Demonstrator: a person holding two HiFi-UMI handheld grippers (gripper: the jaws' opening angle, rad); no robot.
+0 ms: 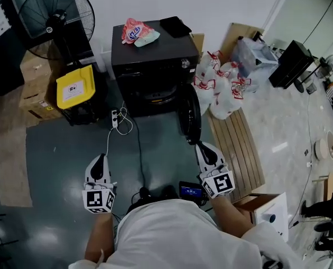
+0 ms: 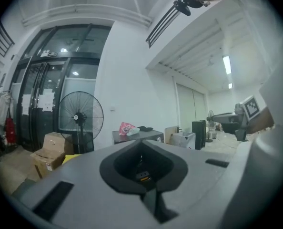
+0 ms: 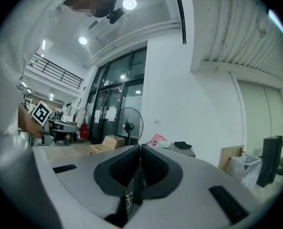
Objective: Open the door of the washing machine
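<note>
Washing machine door stands open; both grippers are empty.

At 7 o'clock in the head view, the left gripper (image 1: 101,158) has its jaws pressed together on nothing. The black, box-shaped front-loading washing machine (image 1: 152,55) stands on the floor at 12 o'clock. Its round dark door (image 1: 189,114) hangs from the right of the front and is seen edge-on. The door's long axis runs from 12 to 6 o'clock, with the free edge toward the person and the drum mouth (image 1: 154,97) bare. At 5 o'clock, just beside that edge, the right gripper (image 1: 203,147) has its jaws closed and pinches nothing. The opening looks done, and little seems left.
</note>
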